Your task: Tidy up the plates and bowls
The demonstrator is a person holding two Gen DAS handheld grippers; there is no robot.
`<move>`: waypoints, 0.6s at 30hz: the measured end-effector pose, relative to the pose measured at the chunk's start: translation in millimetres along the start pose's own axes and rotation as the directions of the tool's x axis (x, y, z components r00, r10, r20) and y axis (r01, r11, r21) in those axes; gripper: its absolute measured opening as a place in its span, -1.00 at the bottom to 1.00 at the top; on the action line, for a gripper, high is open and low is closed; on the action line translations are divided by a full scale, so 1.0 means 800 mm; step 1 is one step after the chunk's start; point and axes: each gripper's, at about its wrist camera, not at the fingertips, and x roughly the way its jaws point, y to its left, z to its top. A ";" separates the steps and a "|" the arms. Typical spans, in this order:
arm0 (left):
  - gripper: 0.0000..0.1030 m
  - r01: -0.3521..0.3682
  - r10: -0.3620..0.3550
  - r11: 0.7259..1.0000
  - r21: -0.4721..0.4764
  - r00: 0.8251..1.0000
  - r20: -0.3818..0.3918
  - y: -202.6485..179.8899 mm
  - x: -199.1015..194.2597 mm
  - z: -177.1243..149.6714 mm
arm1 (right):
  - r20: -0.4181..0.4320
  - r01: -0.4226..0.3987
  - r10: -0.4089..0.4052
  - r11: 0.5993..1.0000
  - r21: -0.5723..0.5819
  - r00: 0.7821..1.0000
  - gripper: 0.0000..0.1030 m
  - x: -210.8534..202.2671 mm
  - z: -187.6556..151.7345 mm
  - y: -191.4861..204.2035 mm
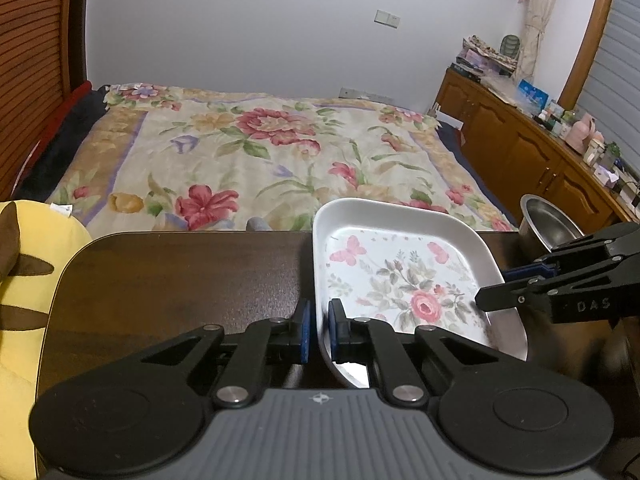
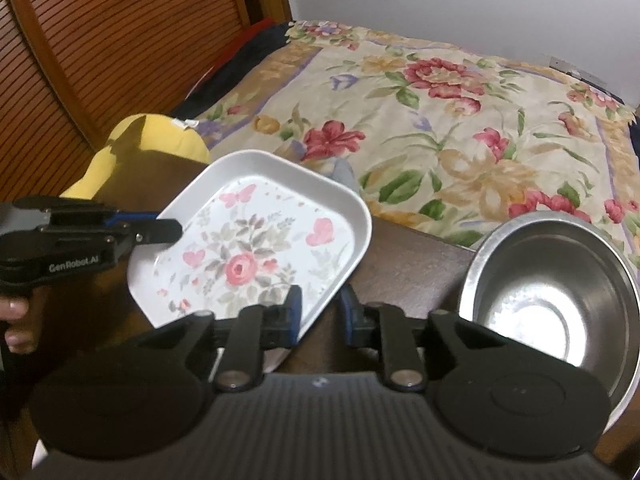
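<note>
Left wrist view: our left gripper clenched on near rim of white square floral-print plate, at 6 o'clock of plate, on dark wooden bench. Right wrist view: our right gripper straddles plate rim at its 5 o'clock corner; we cannot tell whether pads press it. Round stainless steel bowl sits at 3 o'clock of plate, on bench. Floral bedspread beyond at 12 o'clock.

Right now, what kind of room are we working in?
Most likely a bedroom: a bed under a floral quilt sits just beyond the dark wooden table, with a slatted wooden headboard and a cluttered wooden sideboard along the wall.
</note>
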 end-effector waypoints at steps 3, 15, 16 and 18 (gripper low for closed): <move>-0.80 0.005 -0.005 1.000 -0.003 1.000 0.003 0.001 -0.001 -0.002 | -0.001 0.007 -0.007 1.000 -0.016 1.000 -0.60 0.002 -0.001 0.003; -0.84 -0.009 0.008 1.000 0.013 1.000 0.008 -0.011 -0.036 -0.010 | 0.023 -0.012 0.012 1.000 0.005 1.000 -0.71 -0.016 -0.007 0.008; -0.84 -0.008 0.008 1.000 0.015 1.000 0.014 -0.012 -0.042 -0.011 | 0.029 -0.015 0.015 1.000 0.004 0.999 -0.71 -0.021 -0.007 0.010; -0.84 -0.011 0.010 1.000 0.016 1.000 0.026 -0.014 -0.053 -0.011 | 0.043 -0.016 0.016 1.000 0.002 0.999 -0.71 -0.031 -0.008 0.014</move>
